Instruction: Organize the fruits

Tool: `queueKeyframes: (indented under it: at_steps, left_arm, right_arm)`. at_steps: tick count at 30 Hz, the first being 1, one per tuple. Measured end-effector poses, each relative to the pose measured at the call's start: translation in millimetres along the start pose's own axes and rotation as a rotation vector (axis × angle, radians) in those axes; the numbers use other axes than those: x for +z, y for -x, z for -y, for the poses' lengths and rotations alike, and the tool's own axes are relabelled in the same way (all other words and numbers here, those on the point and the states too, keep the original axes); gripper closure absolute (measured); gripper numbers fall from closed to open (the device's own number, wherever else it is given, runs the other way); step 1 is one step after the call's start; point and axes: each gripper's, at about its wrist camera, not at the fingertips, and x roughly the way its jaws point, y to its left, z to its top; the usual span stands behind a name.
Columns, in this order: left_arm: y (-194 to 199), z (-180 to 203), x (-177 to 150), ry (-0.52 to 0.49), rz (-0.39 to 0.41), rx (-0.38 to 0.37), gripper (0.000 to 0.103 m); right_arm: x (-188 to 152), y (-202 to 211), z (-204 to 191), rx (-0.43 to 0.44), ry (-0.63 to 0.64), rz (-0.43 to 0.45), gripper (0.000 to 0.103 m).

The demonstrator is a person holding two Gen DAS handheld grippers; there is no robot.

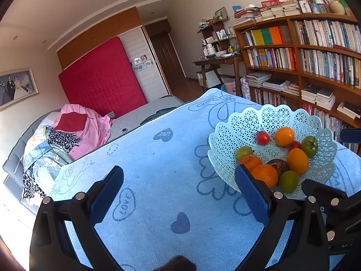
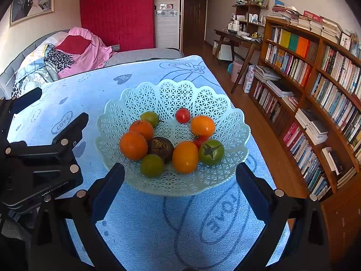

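Home bedroom: bed point(image 2: 140, 54), wedding photo point(image 2: 31, 5), bookshelves point(image 2: 315, 85).

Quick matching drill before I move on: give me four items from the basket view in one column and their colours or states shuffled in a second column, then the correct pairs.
Column 1:
1. lattice basket
2. cherry tomato
3. stemmed tomato
4. right gripper

Column 2:
A. green
B. jaws open, holding nothing
C. pale mint
D. red

Pairs: 1-C, 2-D, 3-A, 4-B
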Motion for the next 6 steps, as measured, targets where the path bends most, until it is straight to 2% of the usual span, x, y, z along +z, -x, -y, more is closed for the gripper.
queueKeyframes:
  at_steps: [6]
  left_arm:
    - [-1.7,-2.7,-0.8,0.01,-0.01,0.011,0.005]
  right_arm:
    - [0.2,0.1,-0.8,0.0,0.0,0.0,0.003]
